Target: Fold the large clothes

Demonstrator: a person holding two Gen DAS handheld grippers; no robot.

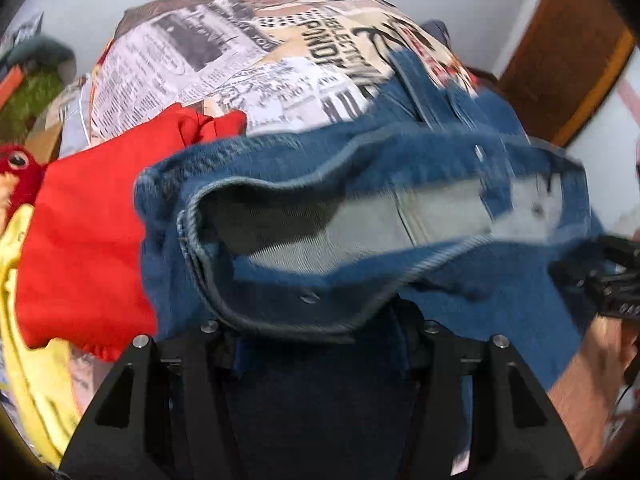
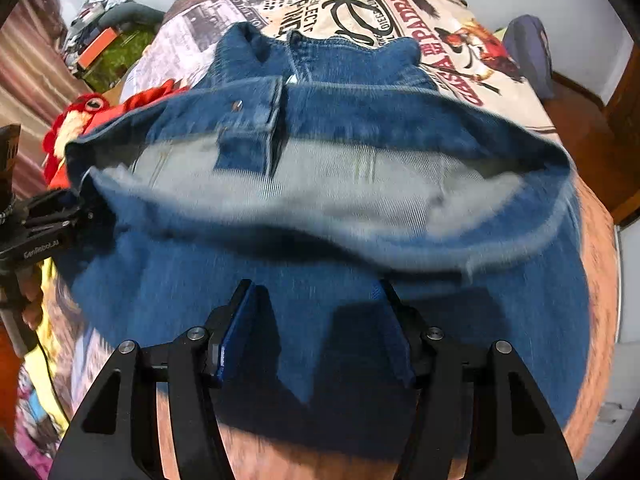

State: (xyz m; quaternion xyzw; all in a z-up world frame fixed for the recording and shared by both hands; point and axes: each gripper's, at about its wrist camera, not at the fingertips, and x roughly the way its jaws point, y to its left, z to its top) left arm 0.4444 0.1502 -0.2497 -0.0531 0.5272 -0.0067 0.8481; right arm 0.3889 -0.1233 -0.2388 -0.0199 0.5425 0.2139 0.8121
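Note:
A blue denim garment (image 2: 320, 128) lies spread on a bed with a newspaper-print cover (image 2: 400, 4); its hem gapes and shows the pale inside. In the right wrist view my right gripper (image 2: 316, 292) is open, its fingers (image 2: 240, 320) wide apart just over the near denim. My left gripper (image 2: 76, 216) shows at the left of that view, against the garment's left edge. In the left wrist view the denim (image 1: 360, 160) drapes over my left gripper (image 1: 320, 320) and hides the fingertips. The right gripper (image 1: 616, 280) shows at the right edge there.
A red garment (image 1: 88, 220) lies left of the denim, with a red plush toy (image 2: 80, 116) and yellow cloth (image 1: 24, 280) beside it. Clutter (image 2: 104, 44) sits beyond the bed's far left. A wooden door (image 1: 568, 48) stands at the right.

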